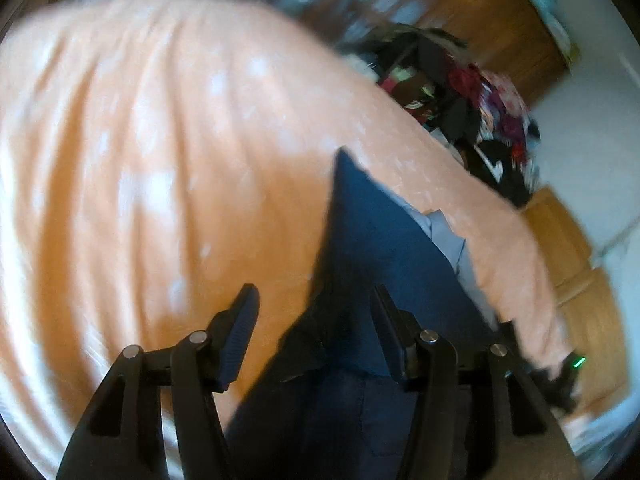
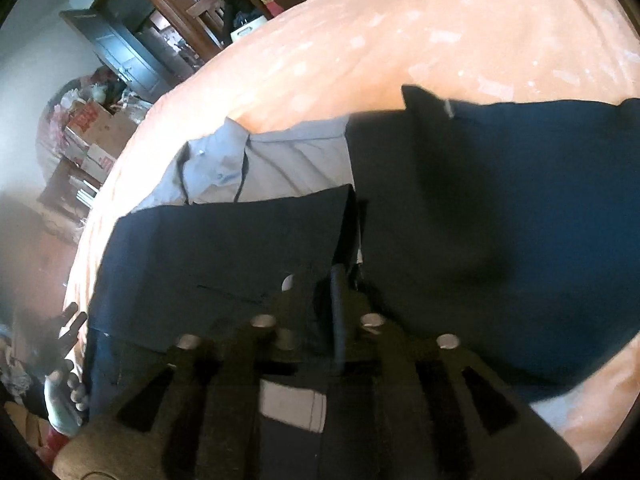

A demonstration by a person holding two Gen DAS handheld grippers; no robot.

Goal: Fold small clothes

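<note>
A navy garment [image 1: 372, 248] lies on the orange bedsheet [image 1: 140, 160], one pointed corner reaching away from me. My left gripper [image 1: 316, 320] hovers open over its near part, with cloth under the right finger and nothing pinched. In the right wrist view the navy garment [image 2: 520, 208] spreads wide, and a folded flap [image 2: 224, 248] drapes over the left finger. My right gripper [image 2: 320, 286] is shut on that flap's edge. A light grey-blue shirt [image 2: 264, 160] lies behind the navy piece, partly under it.
The bed edge [image 1: 532, 240] drops to a wooden floor [image 1: 576, 280] on the right. A dark heap of clothes [image 1: 492, 120] stands beyond. Cardboard boxes [image 2: 92, 136] and a dark cabinet [image 2: 120, 48] stand past the bed. A gloved hand [image 2: 60, 396] shows at lower left.
</note>
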